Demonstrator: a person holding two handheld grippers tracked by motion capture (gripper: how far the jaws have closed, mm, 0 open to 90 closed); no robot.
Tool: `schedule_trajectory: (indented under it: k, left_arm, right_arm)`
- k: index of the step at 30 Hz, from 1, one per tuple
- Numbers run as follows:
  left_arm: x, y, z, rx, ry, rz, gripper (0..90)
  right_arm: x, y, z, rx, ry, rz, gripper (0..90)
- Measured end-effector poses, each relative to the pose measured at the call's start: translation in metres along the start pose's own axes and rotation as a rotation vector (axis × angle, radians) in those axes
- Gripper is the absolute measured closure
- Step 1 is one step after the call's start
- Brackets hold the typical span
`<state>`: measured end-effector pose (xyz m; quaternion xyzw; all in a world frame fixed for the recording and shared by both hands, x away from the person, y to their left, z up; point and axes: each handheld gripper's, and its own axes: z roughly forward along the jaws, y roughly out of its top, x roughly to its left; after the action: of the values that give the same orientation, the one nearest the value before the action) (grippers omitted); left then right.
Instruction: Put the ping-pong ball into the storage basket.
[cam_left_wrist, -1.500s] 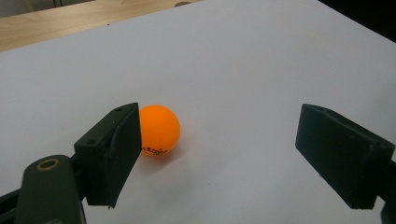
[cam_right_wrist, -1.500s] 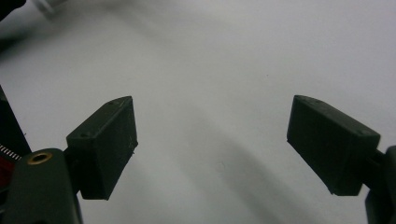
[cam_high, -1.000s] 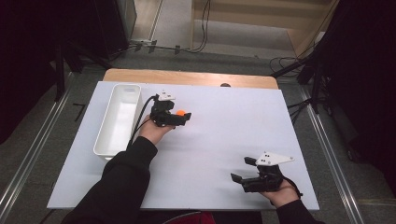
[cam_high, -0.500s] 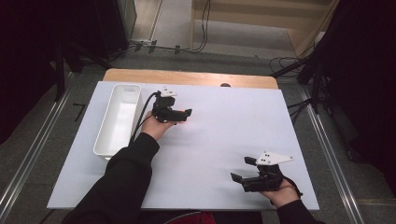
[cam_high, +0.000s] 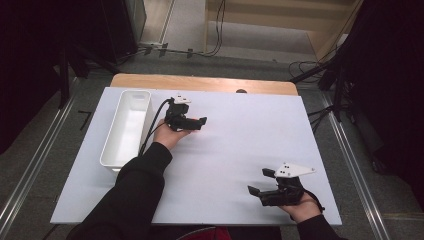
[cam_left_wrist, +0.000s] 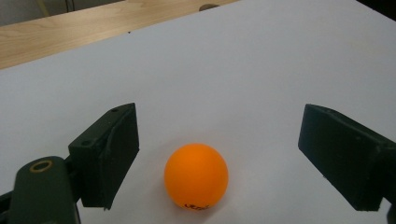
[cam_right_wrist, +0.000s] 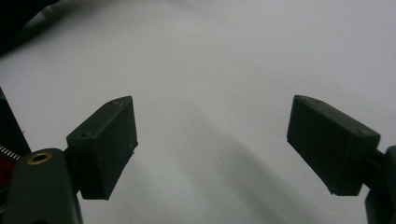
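Left gripper (cam_left_wrist: 219, 154), held in the person's left hand (cam_high: 167, 135), sat wide open with nothing gripped, its two black jaws at the lower left and lower right of the left gripper view. Between them, slightly nearer the left jaw and touching neither, an orange ball (cam_left_wrist: 196, 175) rested on the white table surface (cam_left_wrist: 243, 70) at the lower centre of that frame. The ball lay straight ahead of the gripper, inside the gap, so closing the jaws looked like all a grasp would need. Being round, the ball had no long axis to line up with.

In the high view this left gripper (cam_high: 199, 122) appeared in the upper left-centre of the frame, just right of a white tray (cam_high: 111, 156) that ran lengthwise up the left side.

Right gripper (cam_high: 260, 182) was in the lower right of the high view, well apart from the ball. Its own view showed its jaws spread wide over bare white surface, holding nothing. The left hand was clearly the nearer one to the ball.
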<state>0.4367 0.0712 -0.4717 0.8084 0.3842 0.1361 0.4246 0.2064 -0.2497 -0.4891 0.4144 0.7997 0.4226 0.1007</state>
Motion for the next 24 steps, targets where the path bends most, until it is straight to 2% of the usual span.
schedule_trajectory:
  k: [24]
  left_arm:
    - [0.002, -0.013, 0.008, 0.007, 0.028, -0.006, 13.3]
  right_arm:
    - [0.0, 0.0, 0.001, 0.001, 0.005, -0.005, 14.7]
